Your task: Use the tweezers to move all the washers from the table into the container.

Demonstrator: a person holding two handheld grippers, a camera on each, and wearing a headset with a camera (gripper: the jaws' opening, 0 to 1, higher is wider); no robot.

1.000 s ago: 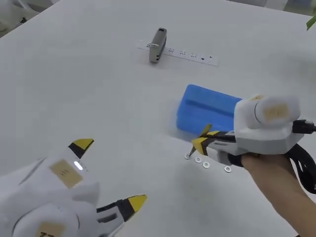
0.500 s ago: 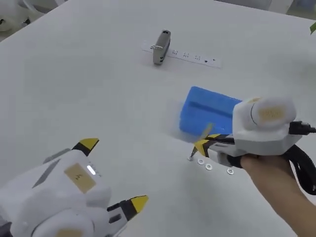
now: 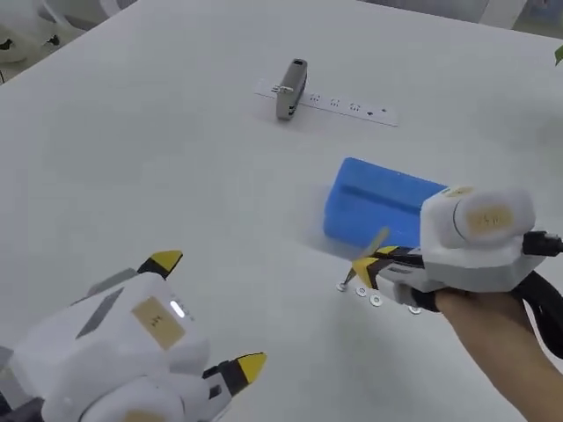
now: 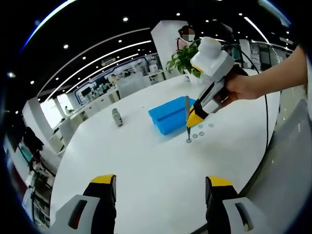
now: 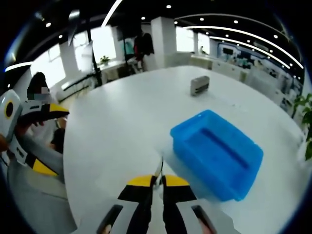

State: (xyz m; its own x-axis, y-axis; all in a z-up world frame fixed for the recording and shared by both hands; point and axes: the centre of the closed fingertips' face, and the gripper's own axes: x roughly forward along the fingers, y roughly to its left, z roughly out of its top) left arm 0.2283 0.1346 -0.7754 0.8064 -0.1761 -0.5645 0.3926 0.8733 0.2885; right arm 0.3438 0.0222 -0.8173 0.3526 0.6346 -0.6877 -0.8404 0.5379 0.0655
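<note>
On the white table [image 3: 176,158] the right gripper [image 3: 365,271], held in a hand [image 3: 479,312], has its jaws closed on the tweezers [image 3: 378,240], whose tip points down next to some small washers [image 3: 376,301] just beside the blue container [image 3: 378,198], while the left gripper [image 3: 207,314], jaws apart, hangs well apart from them.

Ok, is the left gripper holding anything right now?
No, the left gripper has its jaws wide apart, with only white table between them.

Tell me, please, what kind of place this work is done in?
Probably a large open-plan office or lab hall: rows of recessed ceiling lights, a broad white table with a power strip on it, and a potted plant behind.
</note>
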